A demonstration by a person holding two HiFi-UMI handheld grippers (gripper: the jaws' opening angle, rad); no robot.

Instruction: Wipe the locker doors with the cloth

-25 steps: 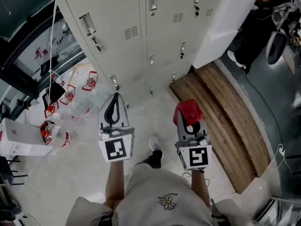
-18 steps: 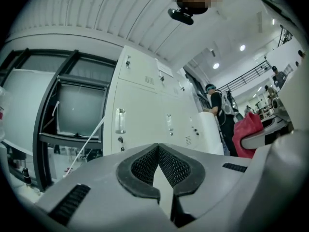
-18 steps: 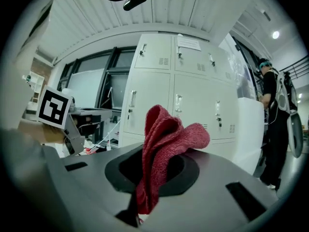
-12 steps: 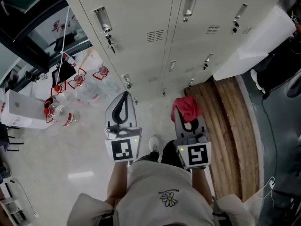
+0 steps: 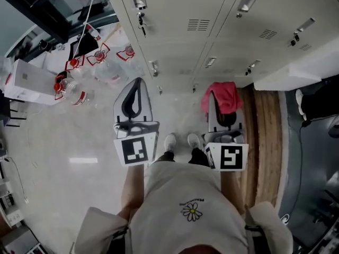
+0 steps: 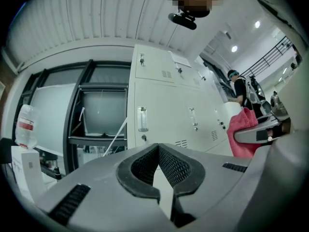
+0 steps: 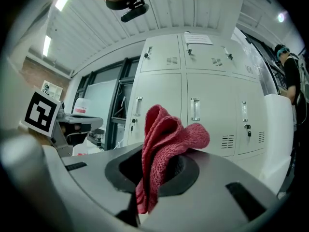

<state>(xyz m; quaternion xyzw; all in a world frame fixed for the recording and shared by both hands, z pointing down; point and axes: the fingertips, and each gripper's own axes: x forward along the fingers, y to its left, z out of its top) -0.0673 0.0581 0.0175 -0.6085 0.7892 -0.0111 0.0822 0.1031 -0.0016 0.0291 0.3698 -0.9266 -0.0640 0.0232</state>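
The right gripper (image 5: 224, 112) is clamped on the red cloth (image 5: 222, 95), which bunches out past its jaw tips towards the locker doors (image 5: 212, 20). These stand straight ahead of the cloth, near but not touching it, with their long axis upright. I judge the coming move to be a push forward to contact, then strokes up and down a door. The left gripper (image 5: 136, 89) is closed on nothing, level beside the right.
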